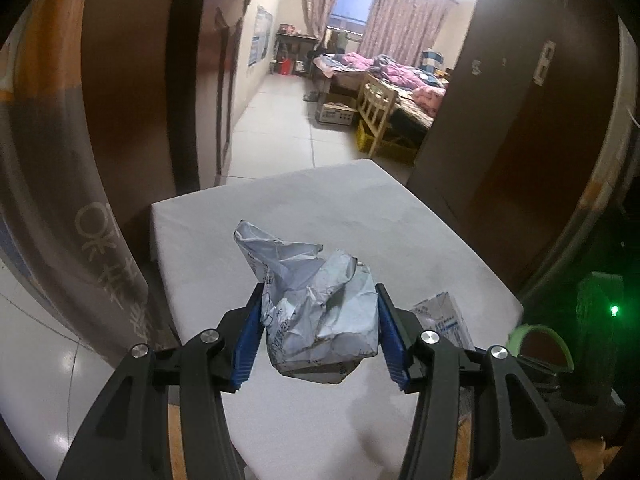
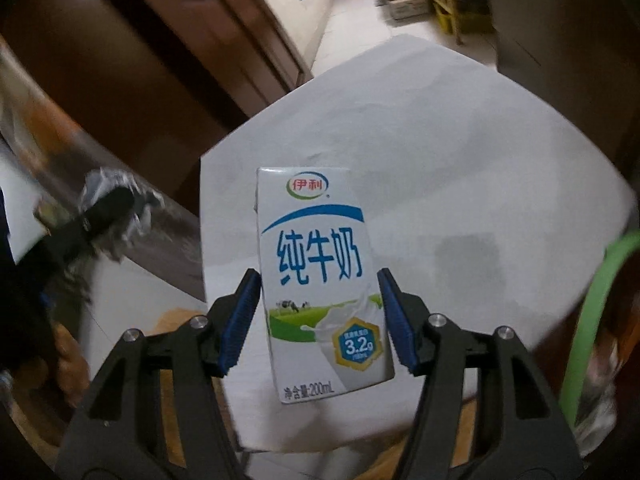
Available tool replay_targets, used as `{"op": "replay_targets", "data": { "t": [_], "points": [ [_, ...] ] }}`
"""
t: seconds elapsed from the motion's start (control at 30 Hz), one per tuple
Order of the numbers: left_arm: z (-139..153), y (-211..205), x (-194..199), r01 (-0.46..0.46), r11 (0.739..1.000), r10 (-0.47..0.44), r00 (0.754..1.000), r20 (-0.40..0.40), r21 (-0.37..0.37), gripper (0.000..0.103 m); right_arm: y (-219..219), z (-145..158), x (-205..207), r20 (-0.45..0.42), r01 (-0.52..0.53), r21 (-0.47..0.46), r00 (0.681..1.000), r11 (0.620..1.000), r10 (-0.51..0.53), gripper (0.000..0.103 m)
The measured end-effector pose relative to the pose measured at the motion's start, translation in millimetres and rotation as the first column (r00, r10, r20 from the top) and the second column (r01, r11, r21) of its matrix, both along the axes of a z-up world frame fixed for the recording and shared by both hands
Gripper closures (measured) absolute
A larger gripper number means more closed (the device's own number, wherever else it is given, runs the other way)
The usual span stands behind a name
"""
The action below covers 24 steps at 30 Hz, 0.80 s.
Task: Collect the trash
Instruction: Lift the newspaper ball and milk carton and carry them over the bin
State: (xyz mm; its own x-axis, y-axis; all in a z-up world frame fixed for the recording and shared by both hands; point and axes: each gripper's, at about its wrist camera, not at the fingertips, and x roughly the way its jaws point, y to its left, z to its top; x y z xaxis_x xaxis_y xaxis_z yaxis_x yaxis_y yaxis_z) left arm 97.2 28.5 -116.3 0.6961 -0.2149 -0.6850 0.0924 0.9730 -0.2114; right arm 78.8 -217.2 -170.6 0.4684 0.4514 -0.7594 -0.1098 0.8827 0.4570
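Observation:
In the left wrist view my left gripper [image 1: 320,292] is shut on a crumpled grey-white paper wad [image 1: 316,308], lifted above the white table [image 1: 328,200]. A white and blue milk carton [image 2: 320,280] stands upright between the blue pads of my right gripper [image 2: 318,276], which is shut on its sides, and it is raised over the table [image 2: 460,140]. The same carton [image 1: 440,316] shows partly behind the left gripper's right finger. At the left edge of the right wrist view, blurred, are the left gripper [image 2: 104,208] and its paper wad [image 2: 120,184].
A green-rimmed container [image 2: 592,300] sits at the table's right side, also seen as the green rim [image 1: 540,334]. Dark wooden doors [image 1: 520,120] flank the table. Beyond lies a tiled floor [image 1: 276,120], a bed [image 1: 392,76] and a wooden chair [image 1: 376,108].

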Motion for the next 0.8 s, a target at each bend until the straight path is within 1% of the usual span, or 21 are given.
{"op": "replay_targets", "data": {
  "t": [0.03,0.07,0.1,0.2,0.33,0.5,0.63,0.8],
  "points": [
    [0.7,-2.6,-2.3,0.007,1.0,-0.007,1.0,-0.001,-0.002,0.054,-4.0,0.5,-4.6,-0.002,0.013,0.001,1.0,1.0,-0.013,0.045],
    [2.3,-4.5,-4.4,0.016,1.0,-0.016,1.0,-0.005,-0.013,0.054,-2.0,0.3,-6.8,-0.003,0.018,-0.001,1.0,1.0,-0.018,0.05],
    [2.4,-6.1,-6.7,0.018,1.0,-0.019,1.0,-0.006,-0.02,0.054,-2.8,1.3,-7.2,-0.003,0.025,0.001,1.0,1.0,-0.025,0.052],
    [8.2,-8.4,-10.9,0.025,1.0,-0.024,1.0,0.009,-0.018,0.054,-10.9,3.4,-15.3,-0.004,0.054,0.023,0.999,0.998,-0.054,0.052],
    [12.0,-10.1,-16.9,0.031,0.999,-0.03,0.999,0.026,-0.014,0.054,-13.5,3.2,-25.5,0.007,0.052,-0.006,0.999,0.999,-0.052,0.053],
    [10.2,-10.5,-19.3,0.035,0.999,-0.035,0.999,0.017,-0.015,0.054,-14.9,0.8,-32.2,-0.003,0.06,0.001,0.998,0.998,-0.06,0.053],
    [10.3,-8.5,-19.0,0.031,0.999,-0.031,0.999,0.025,-0.015,0.054,-13.9,7.8,-31.8,0.014,0.058,0.001,0.998,0.998,-0.058,0.053],
    [19.8,-10.4,-26.5,0.012,1.0,-0.014,0.998,0.063,0.025,0.054,-16.7,23.0,-32.4,0.052,0.056,0.039,0.997,0.998,-0.058,0.053]
  ]
}}
